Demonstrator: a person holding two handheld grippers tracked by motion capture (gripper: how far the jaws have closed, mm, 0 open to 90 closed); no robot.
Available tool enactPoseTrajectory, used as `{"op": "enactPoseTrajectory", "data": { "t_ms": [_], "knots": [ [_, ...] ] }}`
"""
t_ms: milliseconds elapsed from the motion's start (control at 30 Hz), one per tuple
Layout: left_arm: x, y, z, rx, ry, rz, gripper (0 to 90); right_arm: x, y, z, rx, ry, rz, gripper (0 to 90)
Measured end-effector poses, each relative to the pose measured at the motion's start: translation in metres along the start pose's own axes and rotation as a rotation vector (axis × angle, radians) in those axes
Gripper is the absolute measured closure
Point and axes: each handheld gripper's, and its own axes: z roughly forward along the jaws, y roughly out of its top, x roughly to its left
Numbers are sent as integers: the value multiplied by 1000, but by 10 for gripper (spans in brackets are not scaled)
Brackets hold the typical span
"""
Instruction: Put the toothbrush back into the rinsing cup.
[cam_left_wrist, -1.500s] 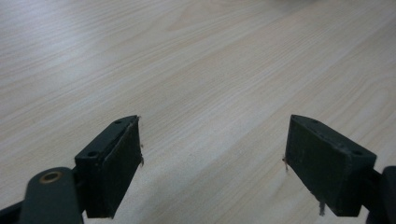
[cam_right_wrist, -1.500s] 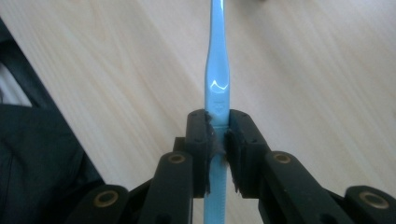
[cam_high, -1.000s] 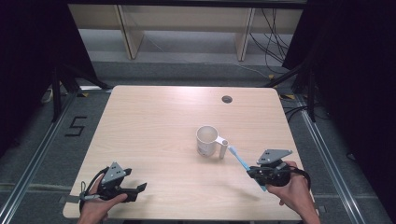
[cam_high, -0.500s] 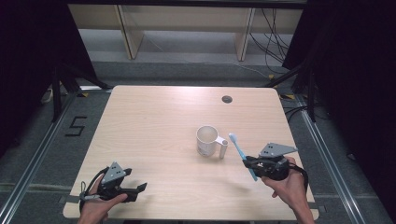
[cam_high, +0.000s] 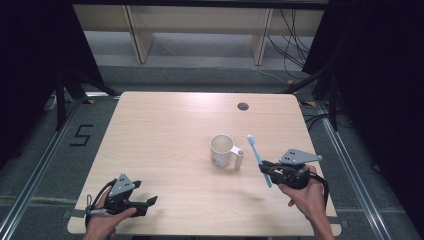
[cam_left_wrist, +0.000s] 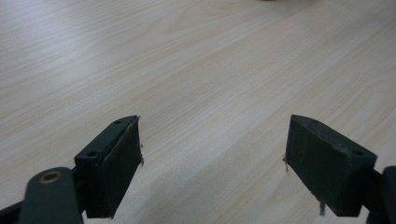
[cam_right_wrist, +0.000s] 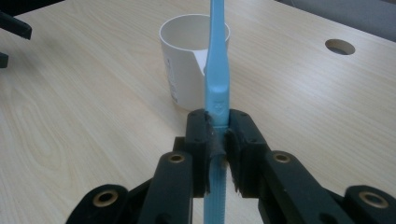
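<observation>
Toothbrush (cam_right_wrist: 217, 70), light blue: we find it clamped at mid-handle in the right hand-held gripper (cam_high: 267, 169), lower right of the high view, just beside the white mug (cam_high: 222, 150). Its head is cut off at the top of the right gripper view. Left hand-held gripper (cam_high: 150, 201) gapes empty over the surface (cam_high: 165, 130).

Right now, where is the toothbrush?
In the high view the blue toothbrush is clamped in the right gripper, just right of the white mug, brush end up.
</observation>
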Motion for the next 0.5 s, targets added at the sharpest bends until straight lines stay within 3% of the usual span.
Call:
{"op": "enactPoseTrajectory", "data": {
  "t_ms": [67,100,167,200,233,267,300,333,400,500],
  "knots": [
    [0,0,1,-3,1,-3,174,0,1,0,-9,3,26,791],
    [0,0,1,-1,0,-3,173,-1,3,1,-20,-1,11,791],
    [0,0,1,-2,0,-3,171,-1,4,1,-15,4,31,791],
    [0,0,1,-2,-2,0,171,-2,5,2,-39,-2,13,791],
    [0,0,1,0,-2,-1,171,0,6,1,-34,7,40,791],
    [0,0,0,0,0,-1,171,-2,7,2,-49,4,20,791],
    [0,0,0,0,0,0,171,0,8,1,-45,5,57,791],
    [0,0,0,-4,2,-3,171,-3,9,2,-51,4,27,791],
    [0,0,0,2,-3,1,171,-2,11,2,-66,4,49,791],
    [0,0,0,-2,-3,0,170,-4,14,2,-84,-1,43,791]
  ]
}}
